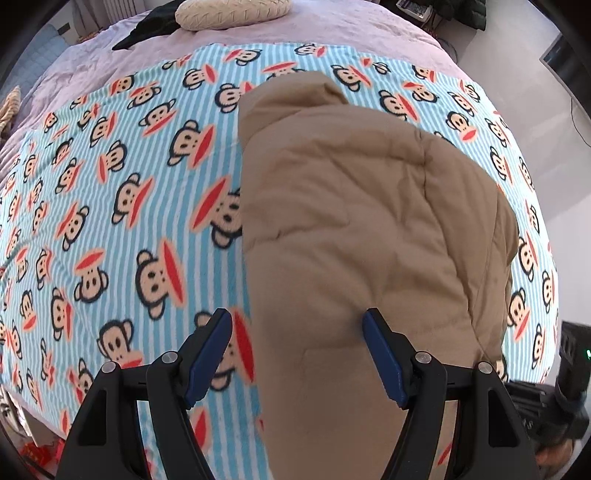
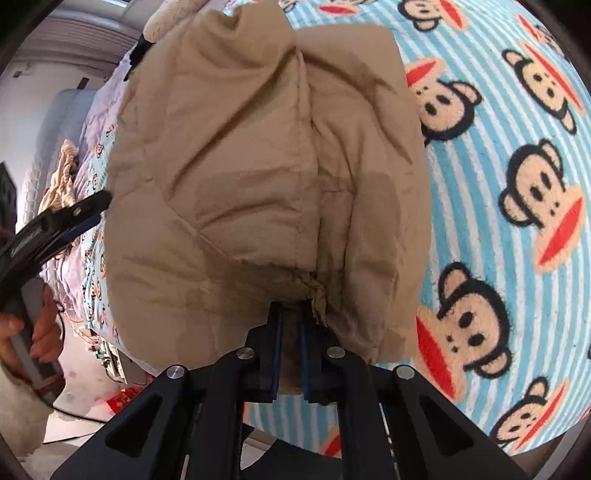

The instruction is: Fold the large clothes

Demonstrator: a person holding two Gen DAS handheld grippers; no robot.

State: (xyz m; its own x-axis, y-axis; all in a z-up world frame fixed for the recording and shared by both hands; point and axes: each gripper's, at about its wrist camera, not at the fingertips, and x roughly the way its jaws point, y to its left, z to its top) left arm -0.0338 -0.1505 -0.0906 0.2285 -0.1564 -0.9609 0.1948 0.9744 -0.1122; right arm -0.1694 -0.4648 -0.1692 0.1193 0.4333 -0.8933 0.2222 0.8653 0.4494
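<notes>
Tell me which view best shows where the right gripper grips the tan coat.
The right wrist view. There the right gripper is shut on a bunched edge of the tan coat, right in front of the lens. The left wrist view shows the coat's spread on the monkey-print blanket, but not that grip.

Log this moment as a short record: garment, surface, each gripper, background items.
garment: tan padded coat, folded into a bulky bundle
surface: striped monkey-print blanket over a lilac bedspread
left gripper: open, above the coat's near edge, nothing between the pads
right gripper: shut on a bunched fold at the coat's near edge
background: cream pillow at the far end of the bed, dark cloth beside it
</notes>
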